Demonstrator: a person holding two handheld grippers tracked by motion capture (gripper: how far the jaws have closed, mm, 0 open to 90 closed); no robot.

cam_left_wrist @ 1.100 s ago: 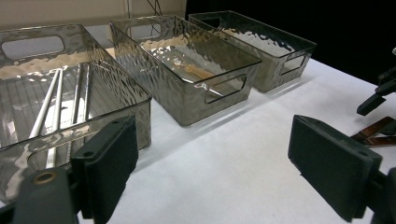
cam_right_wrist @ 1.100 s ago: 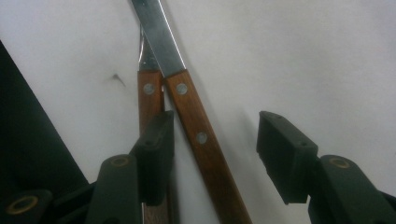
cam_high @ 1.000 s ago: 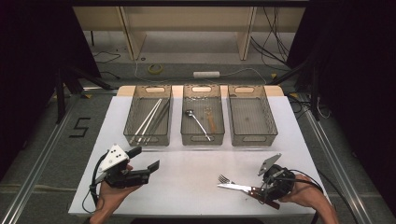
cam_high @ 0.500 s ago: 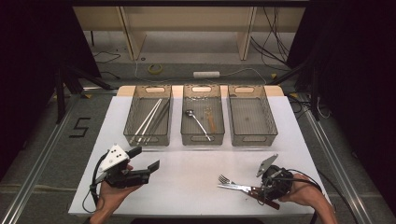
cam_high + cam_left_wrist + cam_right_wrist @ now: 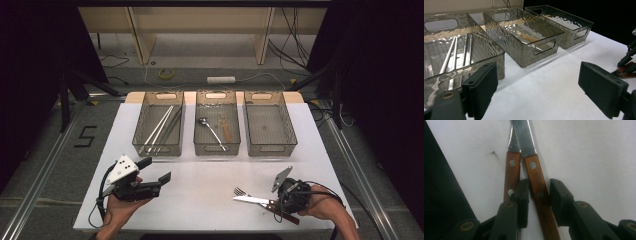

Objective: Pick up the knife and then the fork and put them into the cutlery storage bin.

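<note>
The left tongs (image 5: 155, 171) rest in the left hand (image 5: 120, 207), jaws wide apart. The right tongs (image 5: 272, 202), held low by the right hand (image 5: 317, 205), have just been closing their jaws.

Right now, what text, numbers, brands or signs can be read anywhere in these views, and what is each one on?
"5": a dark numeral marked on the grey floor, left of the white table.
Nothing else is readable: the three bins, the wood-handled knife and fork show no lettering.
</note>
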